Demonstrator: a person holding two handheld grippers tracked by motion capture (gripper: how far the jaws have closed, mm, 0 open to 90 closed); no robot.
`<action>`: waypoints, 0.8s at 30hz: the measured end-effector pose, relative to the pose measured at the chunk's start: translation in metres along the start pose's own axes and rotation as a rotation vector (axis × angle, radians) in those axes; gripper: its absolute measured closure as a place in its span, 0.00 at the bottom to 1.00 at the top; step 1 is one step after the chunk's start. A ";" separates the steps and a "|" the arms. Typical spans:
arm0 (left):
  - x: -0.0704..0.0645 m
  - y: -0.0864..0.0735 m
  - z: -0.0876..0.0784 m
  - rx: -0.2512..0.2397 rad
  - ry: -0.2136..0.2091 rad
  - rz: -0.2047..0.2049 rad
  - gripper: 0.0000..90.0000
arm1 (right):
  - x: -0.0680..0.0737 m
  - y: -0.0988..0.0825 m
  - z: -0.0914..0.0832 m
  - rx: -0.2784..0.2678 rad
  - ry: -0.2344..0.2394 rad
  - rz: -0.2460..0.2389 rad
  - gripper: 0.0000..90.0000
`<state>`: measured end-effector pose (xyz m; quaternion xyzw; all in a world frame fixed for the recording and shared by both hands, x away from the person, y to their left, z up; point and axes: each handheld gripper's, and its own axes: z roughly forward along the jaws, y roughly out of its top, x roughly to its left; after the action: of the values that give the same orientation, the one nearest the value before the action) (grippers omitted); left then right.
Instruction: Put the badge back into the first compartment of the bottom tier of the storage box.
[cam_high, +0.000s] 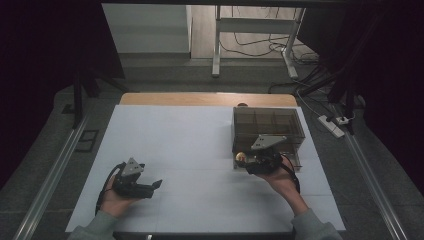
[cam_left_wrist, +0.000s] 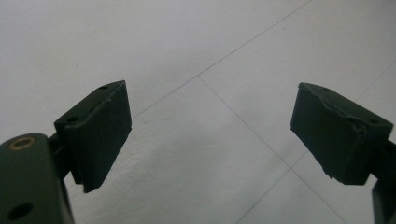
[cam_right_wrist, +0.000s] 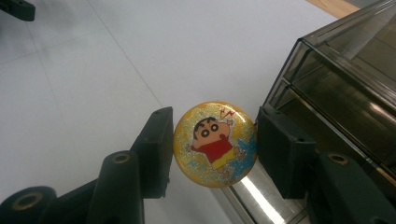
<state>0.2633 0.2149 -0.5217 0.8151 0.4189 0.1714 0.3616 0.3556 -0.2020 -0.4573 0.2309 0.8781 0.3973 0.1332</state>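
Observation:
A round glittery yellow badge (cam_right_wrist: 215, 144) with a cartoon boy in a red shirt sits between the two black pads of my right gripper (cam_right_wrist: 212, 149), which is shut on it. In the high view the same badge (cam_high: 240, 158) shows as a small gold disc at the front left corner of a smoked clear plastic drawer box (cam_high: 267, 125), with my right gripper (cam_high: 245, 162) pointing left beside it. My left gripper (cam_high: 159, 184) rests low over the white mat at the left, pointing right. Its jaws (cam_left_wrist: 210, 135) stand wide open with nothing between them.
The drawer box (cam_right_wrist: 336, 88) stands just right of the held badge, a shiny metal rail (cam_right_wrist: 252, 196) below it. A white mat (cam_high: 190, 150) covers the table, with a wooden edge (cam_high: 200, 98) at the back. Cables and a desk frame lie beyond.

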 end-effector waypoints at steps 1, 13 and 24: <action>0.000 0.000 0.000 0.001 0.000 0.001 0.14 | -0.001 0.000 0.001 -0.002 -0.002 0.002 0.52; 0.000 0.000 0.001 0.006 0.001 0.006 0.14 | -0.017 -0.001 0.009 0.018 -0.041 0.032 0.52; 0.000 0.000 0.000 0.006 0.002 0.003 0.14 | -0.034 -0.009 0.013 0.062 -0.090 0.085 0.52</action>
<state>0.2634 0.2152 -0.5224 0.8166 0.4186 0.1717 0.3584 0.3874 -0.2162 -0.4708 0.2895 0.8726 0.3644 0.1485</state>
